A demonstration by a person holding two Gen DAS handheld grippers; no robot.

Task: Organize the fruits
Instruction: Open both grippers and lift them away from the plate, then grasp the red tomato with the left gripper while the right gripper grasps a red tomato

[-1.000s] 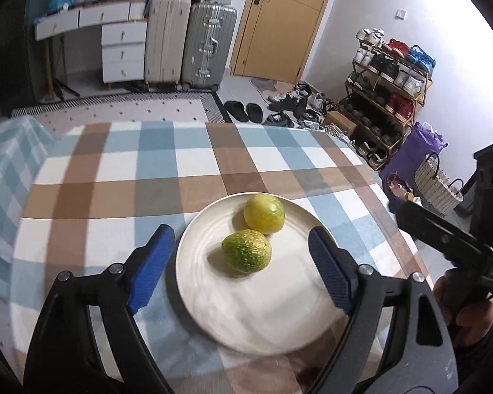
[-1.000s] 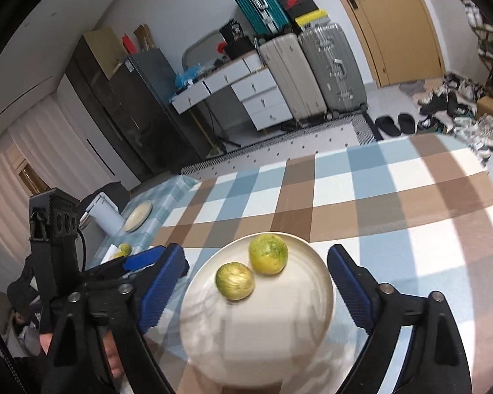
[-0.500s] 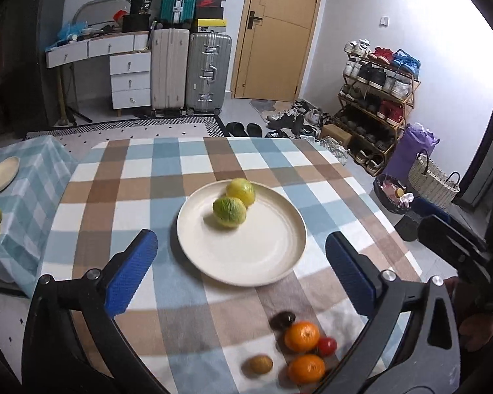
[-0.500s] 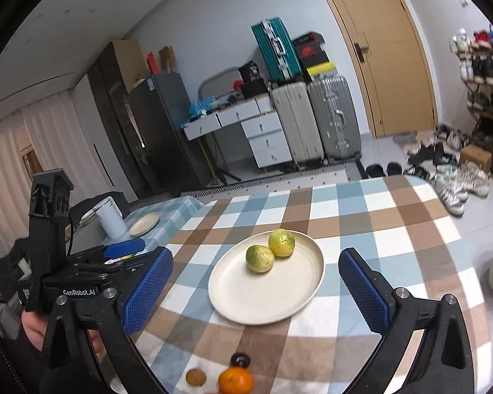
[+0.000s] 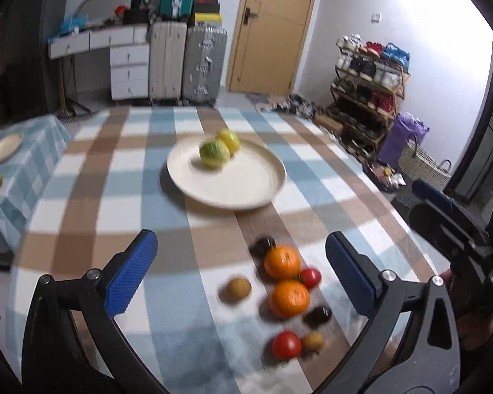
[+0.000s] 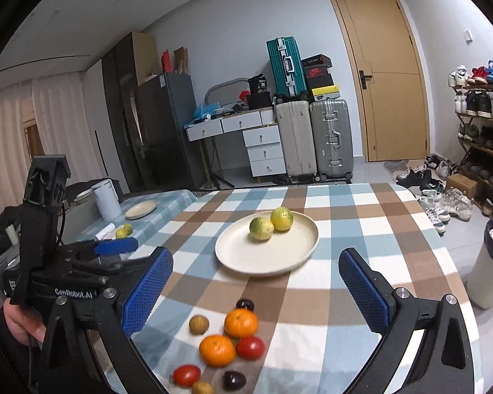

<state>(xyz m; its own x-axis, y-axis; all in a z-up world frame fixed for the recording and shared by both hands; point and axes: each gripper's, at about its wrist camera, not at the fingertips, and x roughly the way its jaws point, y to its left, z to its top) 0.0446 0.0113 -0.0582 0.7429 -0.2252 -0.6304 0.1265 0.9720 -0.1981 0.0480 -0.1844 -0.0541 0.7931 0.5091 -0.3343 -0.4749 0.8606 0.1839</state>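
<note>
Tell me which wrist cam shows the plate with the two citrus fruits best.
Right wrist: the plate is sharp, its whole rim visible, both citrus fruits distinct. Left wrist shows the same plate whole but motion-blurred, the fruits smeared.

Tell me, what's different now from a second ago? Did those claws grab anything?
No grab. Both the left claw and right claw pulled back from the plate, staying open and empty. That brought the loose fruit into view: oranges, tomatoes and small brown and dark ones. The two green-yellow fruits stayed on the plate.
</note>
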